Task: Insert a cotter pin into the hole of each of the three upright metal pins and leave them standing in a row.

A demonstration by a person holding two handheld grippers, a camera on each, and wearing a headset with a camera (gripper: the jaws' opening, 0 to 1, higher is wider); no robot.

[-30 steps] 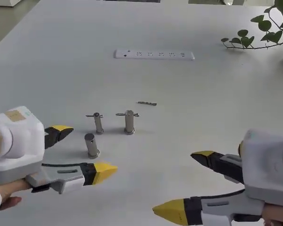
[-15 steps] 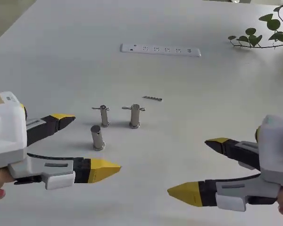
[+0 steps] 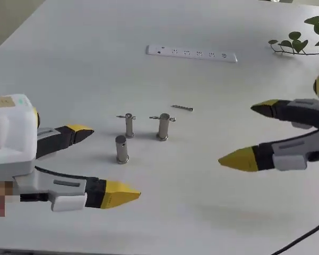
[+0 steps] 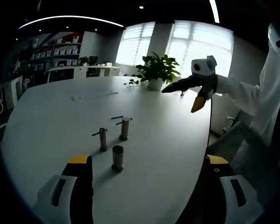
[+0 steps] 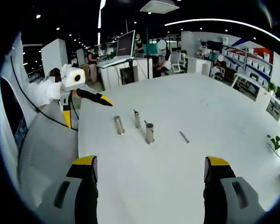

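Three upright metal pins stand on the white table. The back left pin [image 3: 129,125] and the back right pin [image 3: 163,126] each carry a cotter pin through the top. The nearer pin [image 3: 122,149] has none; it also appears in the left gripper view [image 4: 117,158] and the right gripper view [image 5: 117,125]. A loose cotter pin [image 3: 182,108] lies flat behind them [image 5: 184,136]. My left gripper [image 3: 109,164] is open, just left of the pins. Off to their right hovers my right gripper [image 3: 239,133], open and holding nothing.
A white power strip [image 3: 191,53] lies at the far side of the table. A trailing green plant [image 3: 303,40] sits at the far right corner. A person's sleeve and a chair stand beside the table [image 4: 252,98].
My right gripper has moved up and away from the near edge, now level with the pins. The left gripper has barely moved. The camera has shifted slightly.
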